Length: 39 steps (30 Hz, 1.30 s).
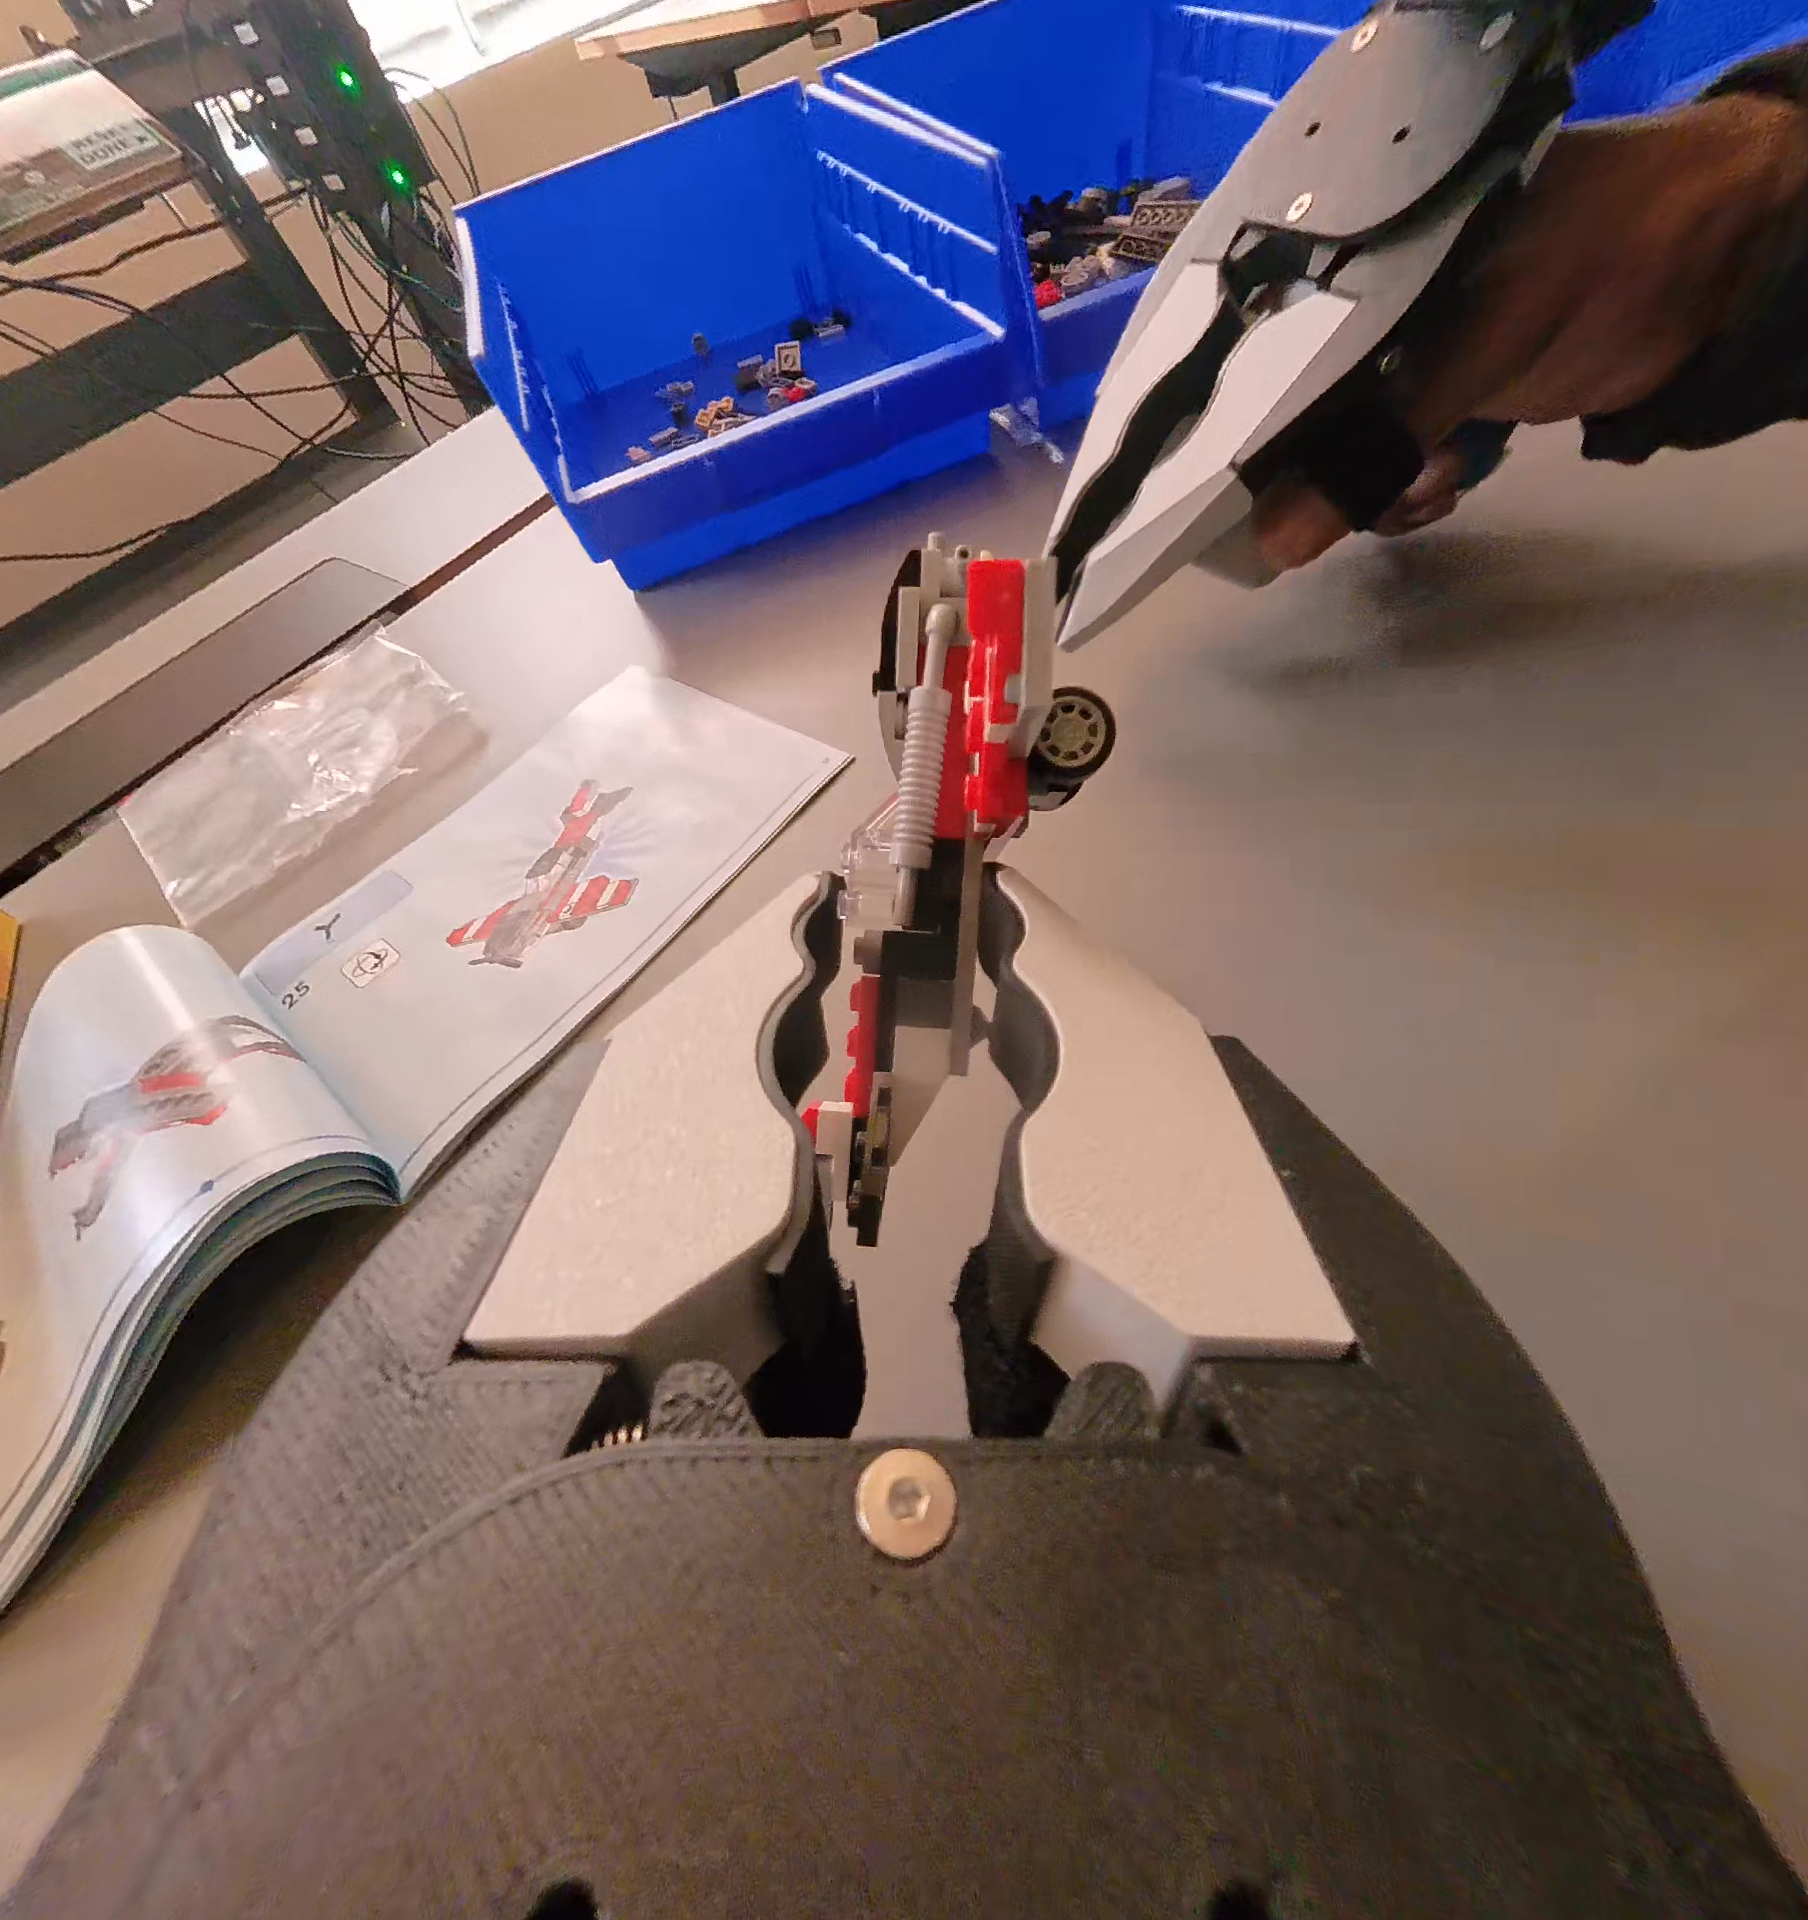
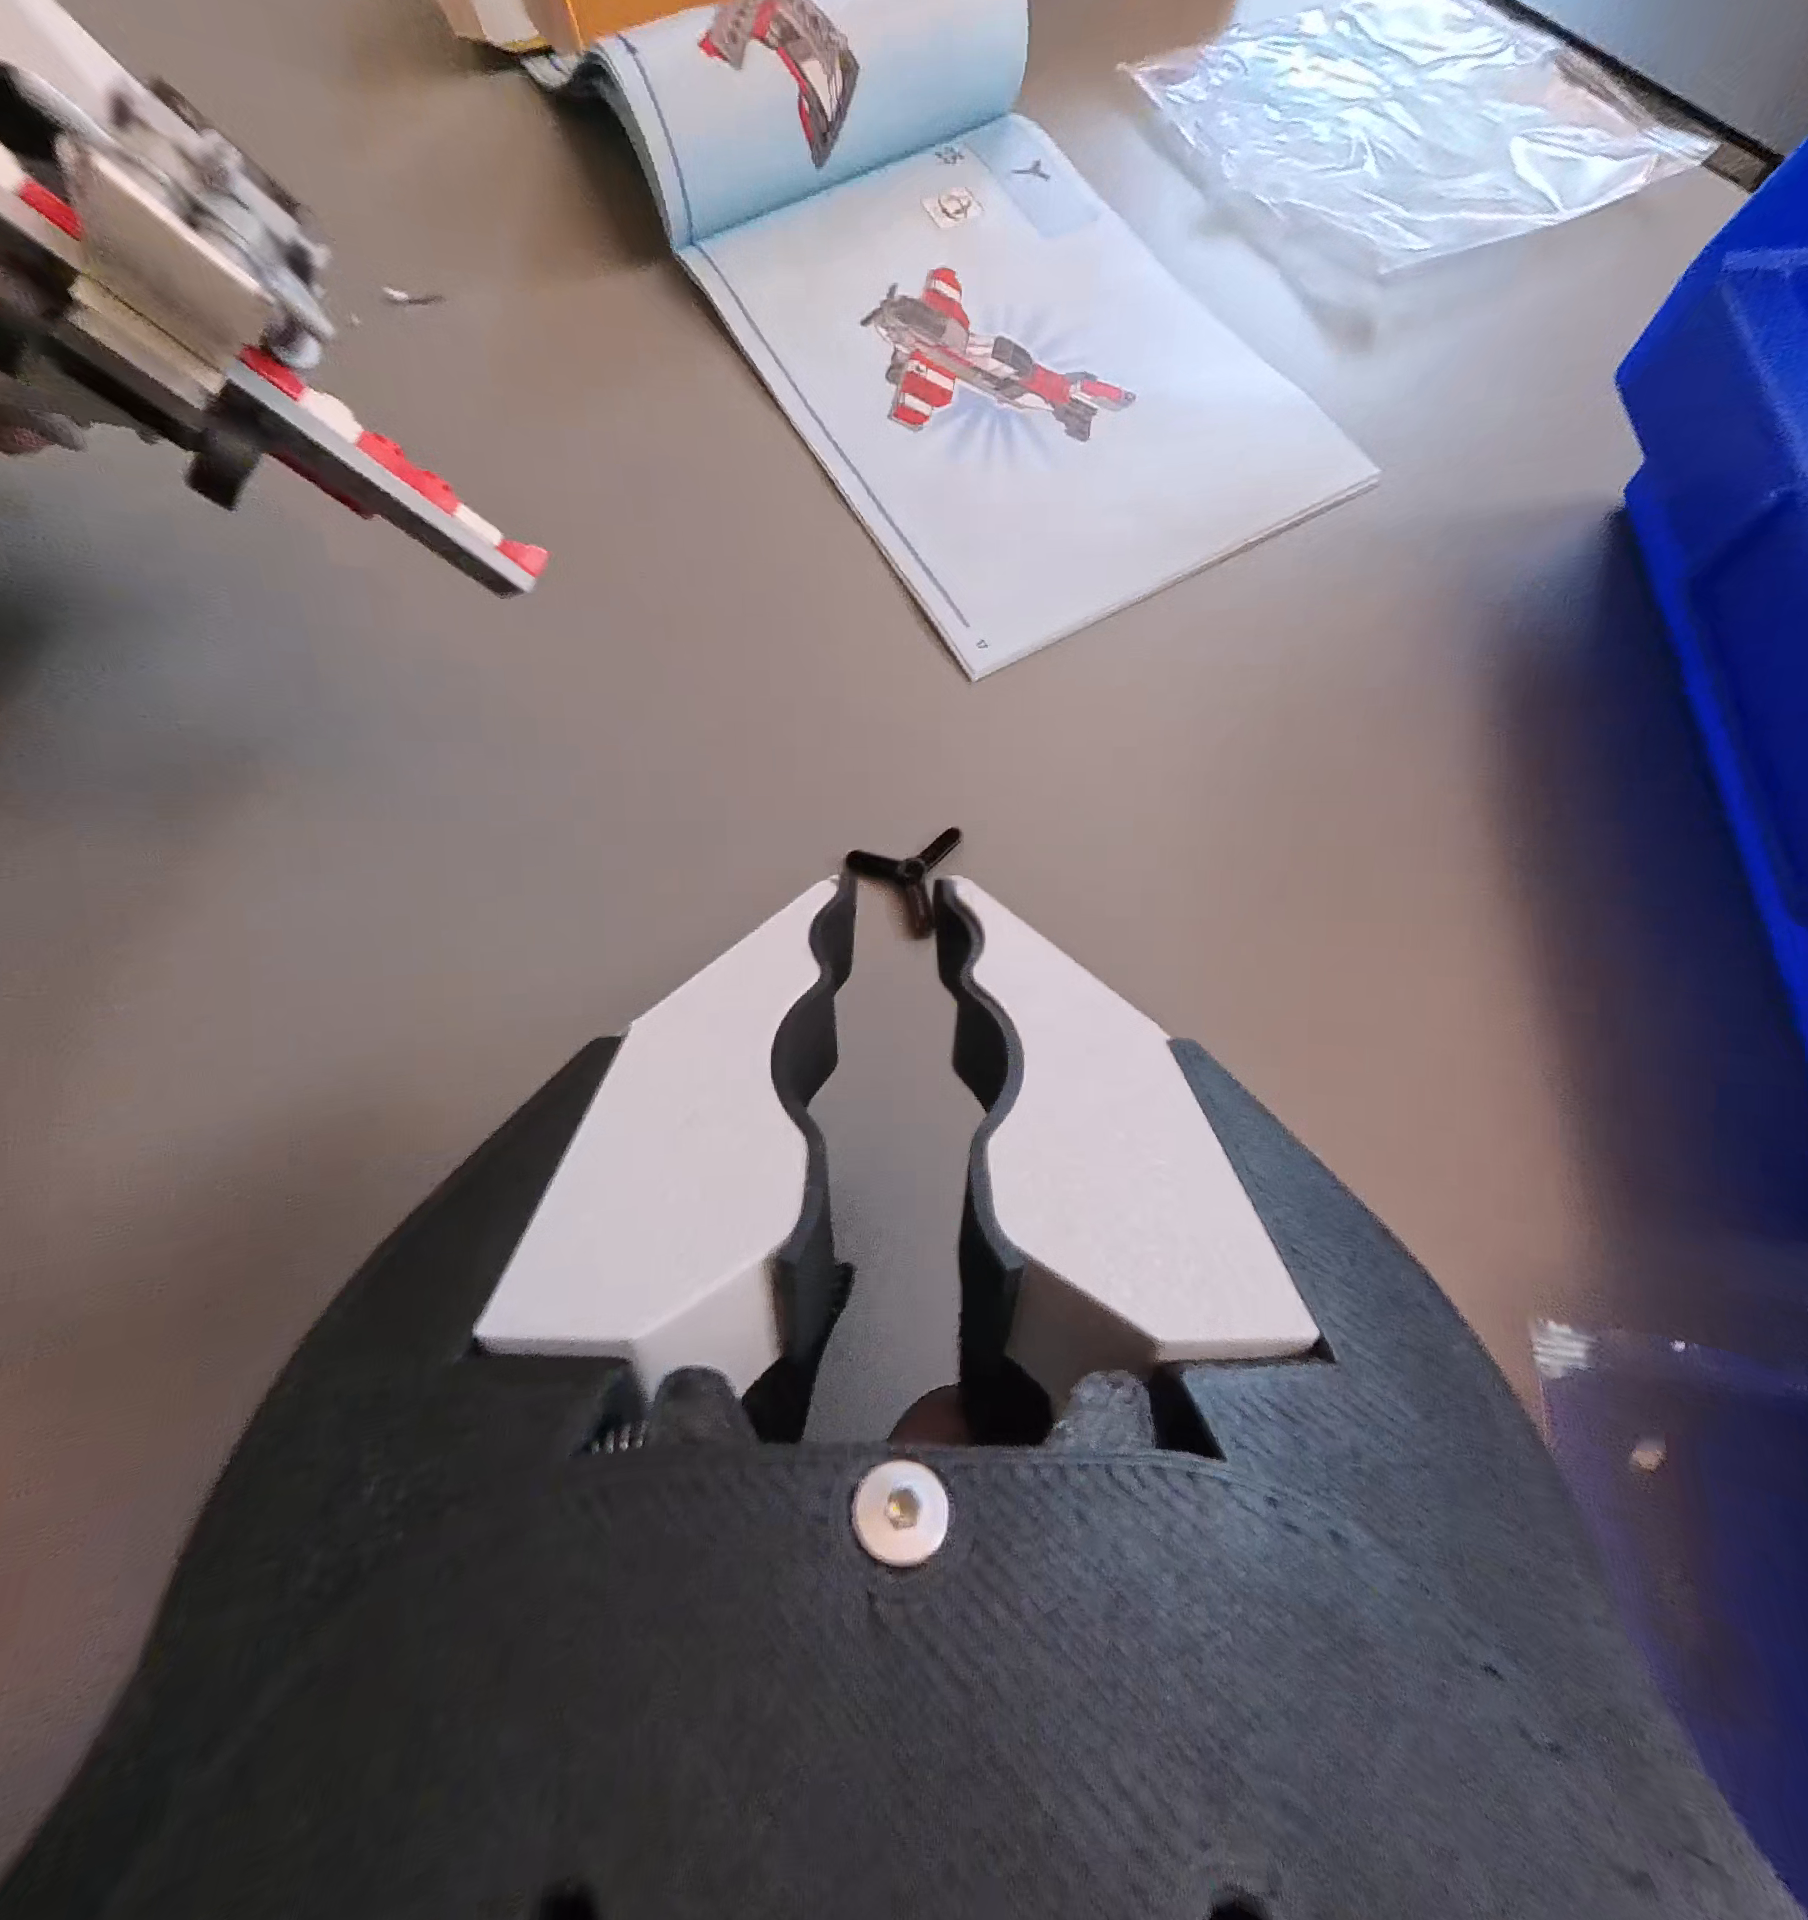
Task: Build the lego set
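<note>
My left gripper (image 1: 905, 894) is shut on a red, white and grey lego plane model (image 1: 967, 748), holding it upright above the grey table (image 1: 1399, 935); a wheel (image 1: 1074, 730) sticks out on its right. The model also shows blurred at the upper left of the right wrist view (image 2: 256, 384). My right gripper (image 2: 892, 883), held by a gloved hand (image 1: 1606, 312), pinches a small black three-blade propeller (image 2: 900, 868) at its fingertips. In the left wrist view the right gripper (image 1: 1064, 608) hangs just right of the model's top end.
An open instruction booklet (image 1: 443, 956) (image 2: 1035, 364) lies on the table to the left, with a clear plastic bag (image 1: 297, 758) (image 2: 1399, 135) behind it. Two blue bins (image 1: 734, 343) with loose lego pieces stand at the back. A blue bin edge (image 2: 1762, 520) is close on the right. My right fingertips sit around 15 centimetres from my left ones.
</note>
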Available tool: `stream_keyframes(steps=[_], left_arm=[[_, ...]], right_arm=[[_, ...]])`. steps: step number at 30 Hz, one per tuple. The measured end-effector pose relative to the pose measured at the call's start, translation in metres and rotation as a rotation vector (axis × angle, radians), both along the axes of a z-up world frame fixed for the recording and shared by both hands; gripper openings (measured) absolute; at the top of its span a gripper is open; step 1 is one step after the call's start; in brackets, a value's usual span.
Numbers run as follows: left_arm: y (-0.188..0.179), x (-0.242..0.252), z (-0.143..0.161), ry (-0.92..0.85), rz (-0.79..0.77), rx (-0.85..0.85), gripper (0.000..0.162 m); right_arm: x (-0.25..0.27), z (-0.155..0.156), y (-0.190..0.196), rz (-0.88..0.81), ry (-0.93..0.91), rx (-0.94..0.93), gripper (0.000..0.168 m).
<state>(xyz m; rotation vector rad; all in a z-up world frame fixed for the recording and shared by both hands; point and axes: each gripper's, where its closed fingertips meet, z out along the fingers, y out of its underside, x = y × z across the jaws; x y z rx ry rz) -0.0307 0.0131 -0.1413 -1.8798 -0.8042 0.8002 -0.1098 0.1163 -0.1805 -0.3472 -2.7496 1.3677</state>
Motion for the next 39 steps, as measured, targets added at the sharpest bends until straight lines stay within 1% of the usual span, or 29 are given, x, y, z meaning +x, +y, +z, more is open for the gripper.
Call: stream_keyframes(steps=[3,6,9,11,14,18,20,23,26,29,30,32,39], left_arm=[[0.0,-0.001,-0.002,-0.007,0.002,0.01,0.025],[0.001,-0.001,-0.002,-0.007,0.001,0.009,0.025],[0.002,-0.001,-0.004,-0.014,-0.002,0.011,0.025],[0.003,-0.002,-0.005,-0.019,-0.005,0.013,0.025],[0.007,-0.001,-0.006,-0.019,-0.019,0.021,0.026],[0.011,-0.002,-0.009,-0.027,-0.03,0.028,0.025],[0.012,-0.003,-0.012,-0.038,-0.029,0.025,0.026],[0.013,-0.005,-0.015,-0.045,-0.02,0.022,0.025],[0.014,-0.008,-0.015,-0.04,-0.007,0.024,0.025],[0.018,-0.009,-0.013,-0.029,-0.008,0.023,0.025],[0.021,-0.009,-0.012,-0.023,-0.014,0.021,0.026],[0.028,-0.007,-0.01,-0.011,-0.038,0.019,0.025],[0.049,0.003,0.005,0.067,-0.125,0.04,0.025]], right_arm=[[-0.004,-0.014,-0.006,0.032,0.016,0.07,0.021],[-0.009,-0.028,-0.007,0.055,0.06,0.158,0.022],[-0.007,-0.029,-0.012,0.071,0.045,0.149,0.016],[-0.005,-0.03,-0.014,0.083,0.061,0.154,0.006],[-0.004,-0.031,-0.016,0.096,0.094,0.169,0.005],[0.002,-0.031,-0.02,0.12,0.121,0.141,0.005],[0.009,-0.021,-0.024,0.133,0.131,0.087,0.005],[0.016,0.007,-0.031,0.144,0.147,-0.04,0.005],[0.024,0.039,-0.033,0.161,0.16,-0.159,0.005],[0.042,0.079,-0.034,0.212,0.136,-0.335,0.005],[0.047,0.089,-0.032,0.224,0.124,-0.373,0.005],[0.052,0.098,-0.03,0.233,0.125,-0.408,0.005],[0.067,0.103,-0.024,0.281,0.101,-0.443,0.005]])
